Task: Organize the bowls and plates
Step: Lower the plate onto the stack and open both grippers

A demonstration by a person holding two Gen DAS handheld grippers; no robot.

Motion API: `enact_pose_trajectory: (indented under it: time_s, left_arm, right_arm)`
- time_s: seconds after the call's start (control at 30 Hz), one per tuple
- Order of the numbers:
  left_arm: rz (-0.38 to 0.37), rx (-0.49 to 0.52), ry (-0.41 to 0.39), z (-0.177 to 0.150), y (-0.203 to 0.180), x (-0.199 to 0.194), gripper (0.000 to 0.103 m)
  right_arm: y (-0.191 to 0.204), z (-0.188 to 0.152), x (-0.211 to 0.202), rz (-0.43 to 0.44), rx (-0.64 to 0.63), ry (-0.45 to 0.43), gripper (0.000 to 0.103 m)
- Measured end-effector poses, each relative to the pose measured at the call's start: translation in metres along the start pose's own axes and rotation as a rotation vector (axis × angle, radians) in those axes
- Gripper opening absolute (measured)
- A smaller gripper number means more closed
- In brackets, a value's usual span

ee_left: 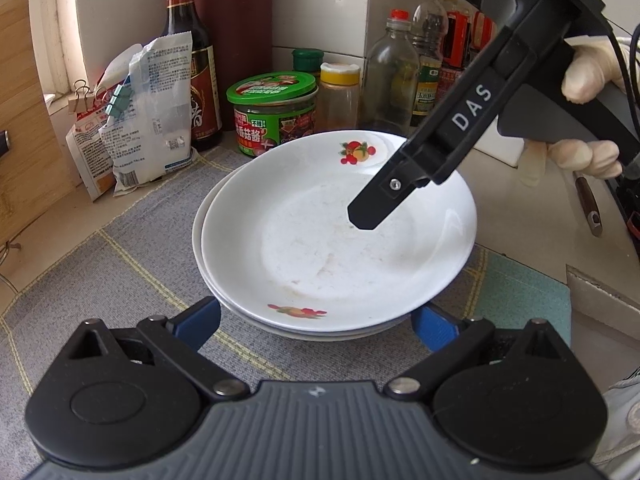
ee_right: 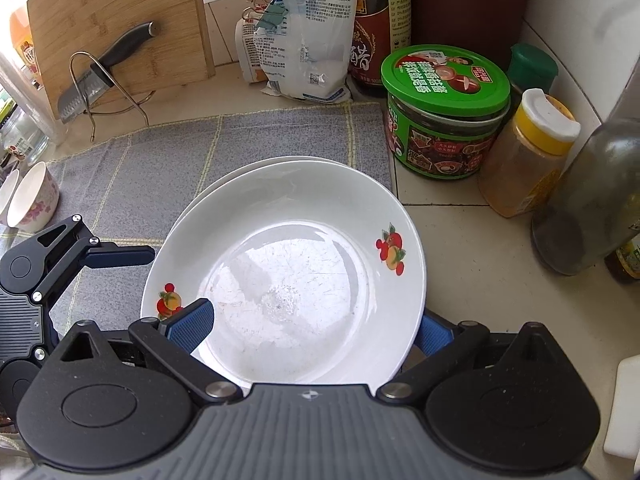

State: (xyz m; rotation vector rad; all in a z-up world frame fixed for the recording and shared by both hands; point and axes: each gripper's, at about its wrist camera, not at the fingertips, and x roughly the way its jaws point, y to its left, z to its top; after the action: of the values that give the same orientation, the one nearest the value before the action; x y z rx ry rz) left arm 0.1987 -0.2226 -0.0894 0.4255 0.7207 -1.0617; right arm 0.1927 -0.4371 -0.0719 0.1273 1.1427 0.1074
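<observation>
Right gripper (ee_right: 312,330) astride top plate (ee_right: 296,264)

white fruit-print plates (ee_left: 320,248) — stacked, on mat (ee_left: 120,264)

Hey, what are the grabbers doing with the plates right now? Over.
Both open. Right gripper straddles top white fruit-print plate; left gripper at stack's edge. Green-lidded jar close behind.
</observation>
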Motion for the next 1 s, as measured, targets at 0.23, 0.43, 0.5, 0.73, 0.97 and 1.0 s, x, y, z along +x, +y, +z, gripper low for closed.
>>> enact_pose_trajectory:
  time_s: [0.23, 0.43, 0.5, 0.73, 0.97, 1.0]
  left_arm:
    - [-0.006, -0.001, -0.006, 0.001, -0.001, 0.0, 0.101]
    - [-0.008, -0.01, -0.006, 0.0, 0.0, 0.0, 0.101]
    - [-0.008, -0.013, -0.006, 0.0, 0.0, 0.0, 0.101]
    - [0.0, -0.012, -0.002, 0.0, 0.0, 0.001, 0.101]
    - [0.013, -0.027, -0.029, -0.002, 0.0, -0.007, 0.101]
    - [0.018, -0.034, -0.034, -0.001, 0.001, -0.009, 0.101]
  right_arm:
    - [0.006, 0.001, -0.001, -0.044, -0.021, 0.002, 0.103]
    - [0.008, 0.0, 0.002, -0.072, -0.035, 0.013, 0.103]
    - [0.008, 0.0, 0.002, -0.071, -0.034, 0.014, 0.103]
    - [0.009, -0.003, 0.002, -0.079, -0.038, 0.014, 0.103]
    - [0.012, -0.004, -0.005, -0.08, -0.071, -0.032, 0.103]
    - [0.014, -0.004, -0.006, -0.082, -0.079, -0.04, 0.103]
